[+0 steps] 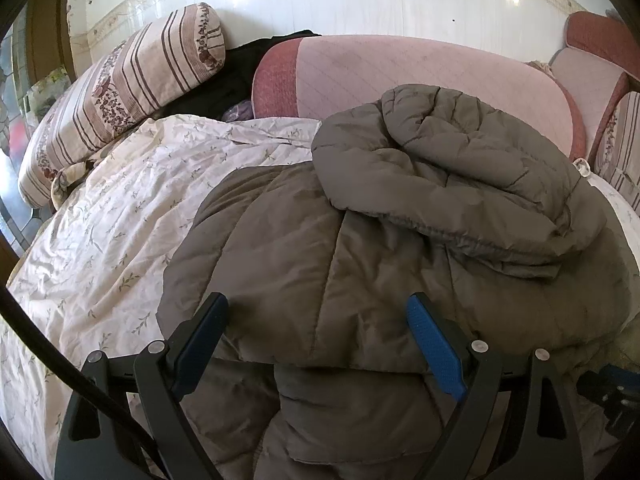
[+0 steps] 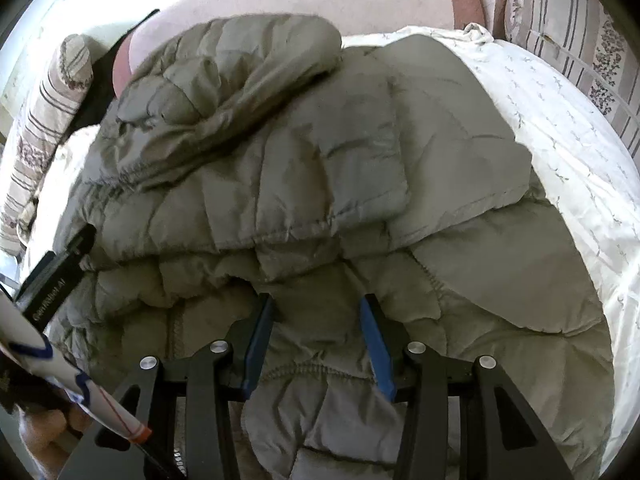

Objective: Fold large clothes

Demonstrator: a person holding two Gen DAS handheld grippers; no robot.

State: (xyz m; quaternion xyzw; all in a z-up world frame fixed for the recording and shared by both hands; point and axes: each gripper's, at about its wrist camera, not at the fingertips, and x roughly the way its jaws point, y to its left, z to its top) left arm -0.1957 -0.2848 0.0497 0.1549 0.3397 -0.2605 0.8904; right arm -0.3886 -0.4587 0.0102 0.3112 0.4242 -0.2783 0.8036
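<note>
Jacket (image 1: 360,248), one, grey-brown quilted, large; lies on the bed over a floral sheet (image 1: 112,216), partly folded, one sleeve or side panel doubled across its upper body.

Left gripper (image 1: 318,312), one: fingers (image 1: 436,348) spread wide over the jacket's near edge, padding bulging between them, no pad seen pressing; nothing held.

Right gripper (image 2: 316,320), one: fingers (image 2: 376,344) about half open astride a quilted ridge at the hem; fabric lies between them, but whether the pads pinch it cannot be told.

Step in hand, as judged: mid-fold, both grippers placed at the near hem. The next move calls for a firm bite on thick, springy padding at two points, then a lift toward the collar.

Also present: striped bolsters, two (image 1: 120,92) (image 1: 620,148); pink headboard (image 1: 400,76), one; dark garment (image 1: 228,80) behind, one.
</note>
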